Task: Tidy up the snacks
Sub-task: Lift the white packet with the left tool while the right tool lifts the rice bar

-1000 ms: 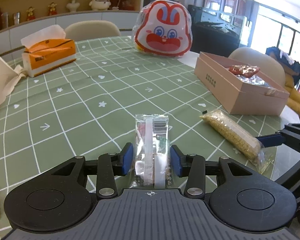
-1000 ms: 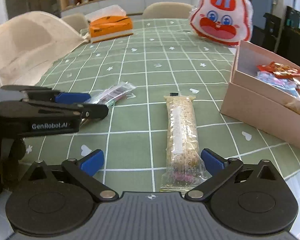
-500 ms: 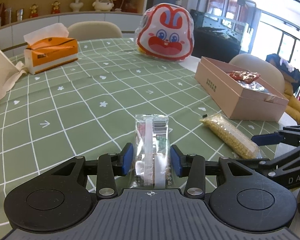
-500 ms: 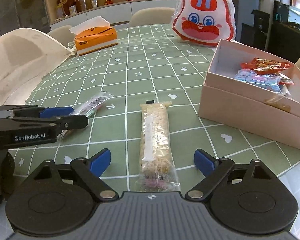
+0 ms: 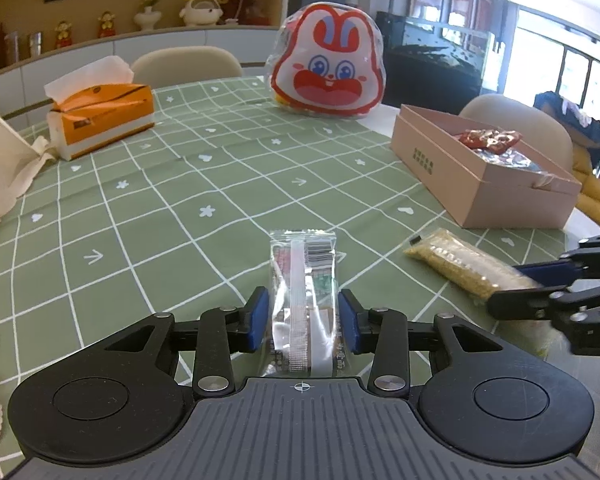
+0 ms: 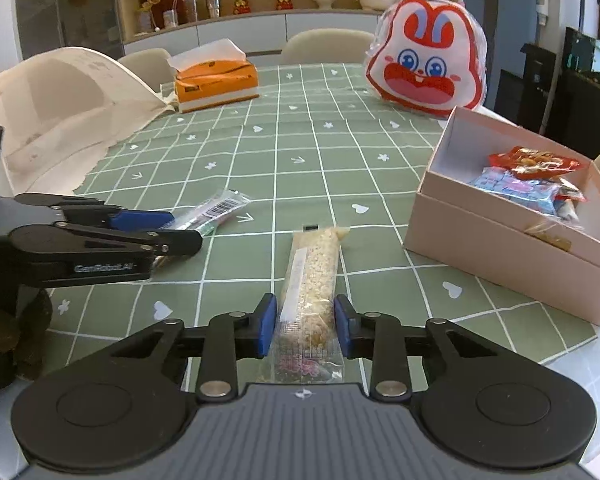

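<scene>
My left gripper (image 5: 303, 326) is shut on a clear snack packet with a barcode (image 5: 303, 280), held just above the green checked tablecloth (image 5: 180, 200). My right gripper (image 6: 305, 328) is shut on a long cereal bar (image 6: 312, 276) in clear wrap. The left gripper and its packet (image 6: 216, 210) show at the left of the right wrist view; the cereal bar (image 5: 456, 264) and the right gripper show at the right of the left wrist view. A pink open box (image 6: 500, 248) with several wrapped snacks inside stands to the right.
A red and white rabbit-face bag (image 5: 328, 68) stands at the far side of the table. An orange tissue box (image 5: 100, 116) sits at the far left. A cream cloth (image 6: 60, 120) covers the left edge. The table edge runs near the box (image 5: 480, 172).
My right gripper has closed from wide open onto the cereal bar. Both grippers have risen a little. My left gripper has stayed shut on the packet.
</scene>
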`<action>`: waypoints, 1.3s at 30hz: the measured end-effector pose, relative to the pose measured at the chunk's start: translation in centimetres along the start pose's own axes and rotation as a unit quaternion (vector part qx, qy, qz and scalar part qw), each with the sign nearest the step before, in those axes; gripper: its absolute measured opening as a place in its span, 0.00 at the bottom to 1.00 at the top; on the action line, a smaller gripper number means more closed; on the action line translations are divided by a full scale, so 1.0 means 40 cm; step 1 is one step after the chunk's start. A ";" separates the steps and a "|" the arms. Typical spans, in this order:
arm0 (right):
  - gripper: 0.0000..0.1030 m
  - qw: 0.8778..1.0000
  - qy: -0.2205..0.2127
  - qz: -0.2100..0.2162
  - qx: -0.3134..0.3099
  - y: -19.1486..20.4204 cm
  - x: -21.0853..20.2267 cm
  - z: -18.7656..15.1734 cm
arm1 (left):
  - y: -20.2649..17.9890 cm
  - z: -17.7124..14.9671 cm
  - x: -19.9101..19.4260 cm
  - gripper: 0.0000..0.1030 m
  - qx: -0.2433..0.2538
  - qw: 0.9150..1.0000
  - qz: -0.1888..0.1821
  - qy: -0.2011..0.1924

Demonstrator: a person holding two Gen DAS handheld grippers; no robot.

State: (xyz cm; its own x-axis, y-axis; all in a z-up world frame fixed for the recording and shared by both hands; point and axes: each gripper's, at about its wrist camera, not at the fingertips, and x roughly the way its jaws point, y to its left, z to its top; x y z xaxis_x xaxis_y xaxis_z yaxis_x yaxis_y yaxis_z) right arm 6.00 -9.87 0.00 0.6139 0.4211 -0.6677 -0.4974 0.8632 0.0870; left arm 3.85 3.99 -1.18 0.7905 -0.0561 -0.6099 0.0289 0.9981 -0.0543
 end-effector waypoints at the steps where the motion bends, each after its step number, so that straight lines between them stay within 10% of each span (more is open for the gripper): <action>1: 0.29 1.000 -0.003 0.001 0.001 -0.002 -0.007 -0.004 | -0.002 0.001 0.000 0.41 0.002 1.000 0.000 0.001; 23: 0.14 0.996 -0.078 0.000 0.031 -0.179 -0.235 -0.093 | -0.296 0.015 -0.139 0.41 0.091 0.993 -0.072 0.002; 30: 0.49 0.999 -0.040 0.029 0.020 -0.154 -0.166 -0.123 | -0.234 -0.001 -0.103 0.41 0.046 0.997 -0.054 0.027; 39: 0.59 0.998 -0.008 0.057 -0.012 -0.081 -0.084 -0.090 | -0.204 -0.013 -0.124 0.41 0.043 0.997 -0.064 0.032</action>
State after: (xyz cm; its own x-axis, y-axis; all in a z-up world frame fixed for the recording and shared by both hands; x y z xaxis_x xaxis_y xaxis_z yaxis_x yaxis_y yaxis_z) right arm 3.33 -15.09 -0.72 0.5623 0.5207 -0.6424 -0.5789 0.8026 0.1439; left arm -0.61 -3.88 1.89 0.7370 -0.1822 -0.6509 0.1817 0.9809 -0.0689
